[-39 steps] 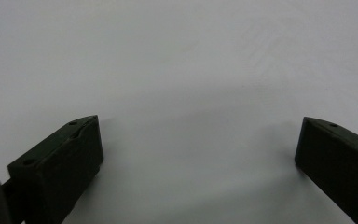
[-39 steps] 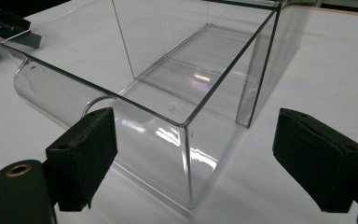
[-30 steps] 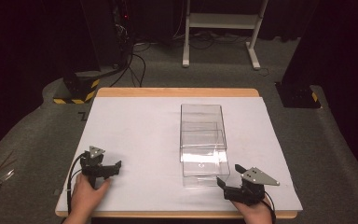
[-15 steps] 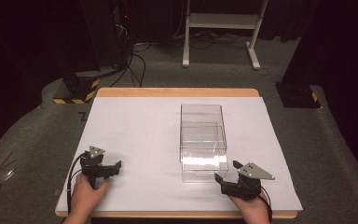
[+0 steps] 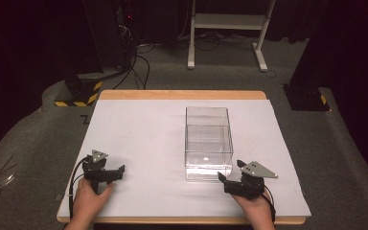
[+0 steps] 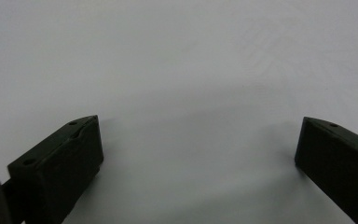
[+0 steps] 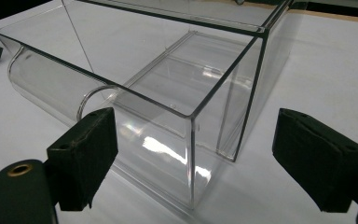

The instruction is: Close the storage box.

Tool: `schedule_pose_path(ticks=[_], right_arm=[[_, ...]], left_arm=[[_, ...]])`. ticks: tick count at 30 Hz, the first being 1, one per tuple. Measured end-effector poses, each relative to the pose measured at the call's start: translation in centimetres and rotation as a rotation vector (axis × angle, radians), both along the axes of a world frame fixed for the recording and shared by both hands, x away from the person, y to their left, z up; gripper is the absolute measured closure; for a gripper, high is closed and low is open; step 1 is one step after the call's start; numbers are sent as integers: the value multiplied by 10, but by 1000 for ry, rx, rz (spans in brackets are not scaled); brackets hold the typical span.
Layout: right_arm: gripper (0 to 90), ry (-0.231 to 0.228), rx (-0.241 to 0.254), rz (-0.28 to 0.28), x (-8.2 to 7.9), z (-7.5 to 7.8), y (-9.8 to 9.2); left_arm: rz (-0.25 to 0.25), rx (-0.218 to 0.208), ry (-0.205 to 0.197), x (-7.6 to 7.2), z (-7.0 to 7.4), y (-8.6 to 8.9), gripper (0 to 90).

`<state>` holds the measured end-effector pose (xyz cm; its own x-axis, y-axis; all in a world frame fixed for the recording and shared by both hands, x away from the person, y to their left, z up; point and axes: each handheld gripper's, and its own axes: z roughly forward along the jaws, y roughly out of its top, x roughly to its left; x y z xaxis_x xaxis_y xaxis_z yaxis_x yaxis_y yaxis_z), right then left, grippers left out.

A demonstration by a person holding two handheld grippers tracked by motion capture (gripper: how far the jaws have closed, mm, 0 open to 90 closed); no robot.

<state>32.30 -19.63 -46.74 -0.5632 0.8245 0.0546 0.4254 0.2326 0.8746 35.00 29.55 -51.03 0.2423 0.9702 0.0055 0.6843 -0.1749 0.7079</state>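
Clear box (image 5: 209, 143) on white sheet (image 5: 139, 134), right of centre; right gripper (image 5: 231, 178) at box's near corner, jaws wide, empty; left gripper (image 5: 117, 171) well left of box, jaws wide, empty; step, judged: approach; next: close on box wall.

Lab or studio: black curtains (image 5: 24, 57); cables on carpet (image 5: 139, 67); hazard-striped stand base (image 5: 79, 93); white-covered table (image 5: 139, 129)
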Motion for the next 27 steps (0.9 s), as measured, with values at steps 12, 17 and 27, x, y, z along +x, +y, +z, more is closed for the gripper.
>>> schedule_pose_path(ticks=[12,17,27], right_arm=[[143,8,-1,-26,14,-3,2],[144,8,0,-31,18,-3,2],[145,4,-1,-55,32,-3,4]], left_arm=[[1,0,-1,0,0,0,11],[0,0,0,0,0,0,11],[0,0,0,0,0,0,11]])
